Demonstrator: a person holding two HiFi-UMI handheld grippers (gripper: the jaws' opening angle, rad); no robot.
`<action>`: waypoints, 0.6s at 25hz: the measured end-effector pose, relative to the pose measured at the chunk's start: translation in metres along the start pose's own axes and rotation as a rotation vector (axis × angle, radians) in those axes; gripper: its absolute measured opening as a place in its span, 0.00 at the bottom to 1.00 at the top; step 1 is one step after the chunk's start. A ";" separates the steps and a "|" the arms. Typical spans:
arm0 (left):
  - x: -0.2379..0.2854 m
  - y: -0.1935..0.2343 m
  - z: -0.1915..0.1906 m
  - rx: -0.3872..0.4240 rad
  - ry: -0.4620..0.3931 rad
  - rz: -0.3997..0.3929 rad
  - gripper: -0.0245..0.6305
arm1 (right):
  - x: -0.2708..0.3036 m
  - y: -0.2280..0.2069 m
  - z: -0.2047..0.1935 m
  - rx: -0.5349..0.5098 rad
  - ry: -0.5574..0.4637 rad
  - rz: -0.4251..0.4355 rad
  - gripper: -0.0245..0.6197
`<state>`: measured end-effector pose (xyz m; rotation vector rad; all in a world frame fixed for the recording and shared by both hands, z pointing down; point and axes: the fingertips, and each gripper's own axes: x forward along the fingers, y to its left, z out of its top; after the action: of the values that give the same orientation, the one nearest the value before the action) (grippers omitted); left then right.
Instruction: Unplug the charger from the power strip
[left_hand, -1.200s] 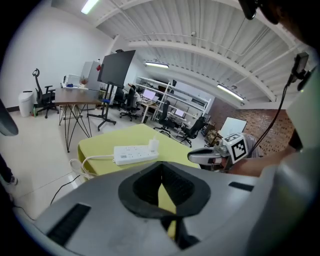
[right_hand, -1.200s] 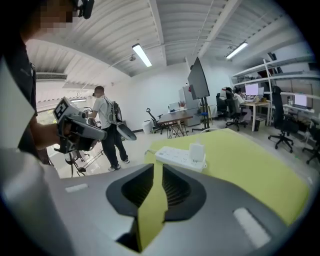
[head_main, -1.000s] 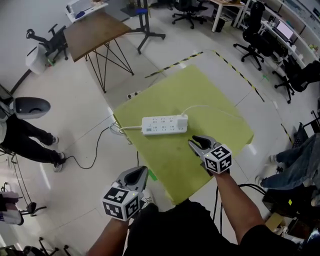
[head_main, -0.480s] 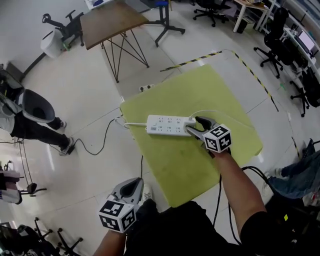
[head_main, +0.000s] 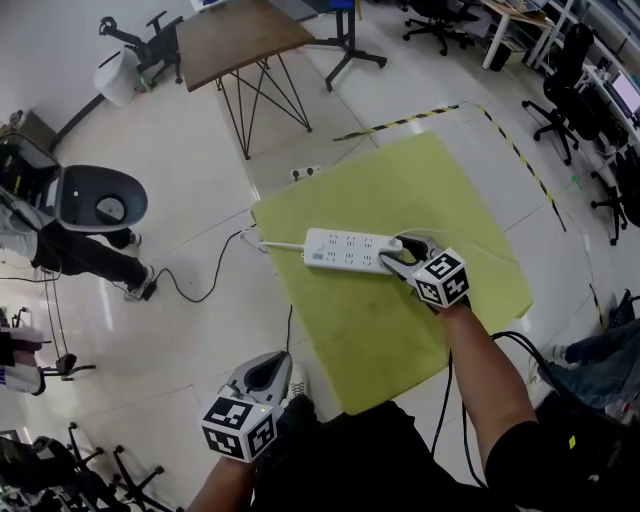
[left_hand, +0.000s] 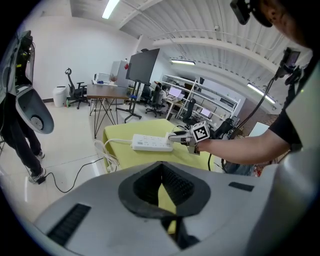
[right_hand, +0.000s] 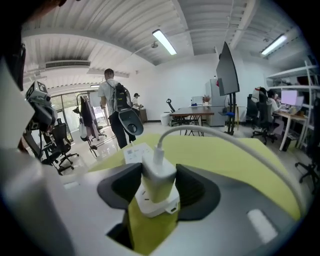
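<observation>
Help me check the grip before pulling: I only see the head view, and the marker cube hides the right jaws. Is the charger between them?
Observer: Yes. In the right gripper view the white charger stands between the right gripper's jaws, which have just been closing; no gap shows on either side.
Operator: Is it out of the power strip?
Observer: No, its base sits plugged into the end of the power strip.
Operator: Where does the cable leave it?
Observer: The white cable leaves the charger's top and arcs away to that view's right.
</observation>
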<state>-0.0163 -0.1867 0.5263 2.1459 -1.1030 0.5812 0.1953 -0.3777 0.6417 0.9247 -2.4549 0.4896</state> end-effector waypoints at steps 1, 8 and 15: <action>0.000 0.001 0.001 0.001 0.000 -0.002 0.05 | -0.001 0.002 0.001 -0.016 -0.001 -0.008 0.36; 0.003 -0.001 -0.001 0.018 0.004 -0.028 0.05 | -0.008 0.008 0.008 -0.045 -0.031 -0.058 0.35; 0.005 0.002 0.006 0.013 -0.003 -0.058 0.05 | -0.032 0.035 0.013 0.206 -0.075 -0.041 0.34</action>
<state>-0.0146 -0.1945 0.5256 2.1828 -1.0378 0.5604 0.1890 -0.3426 0.6085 1.0911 -2.4814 0.7154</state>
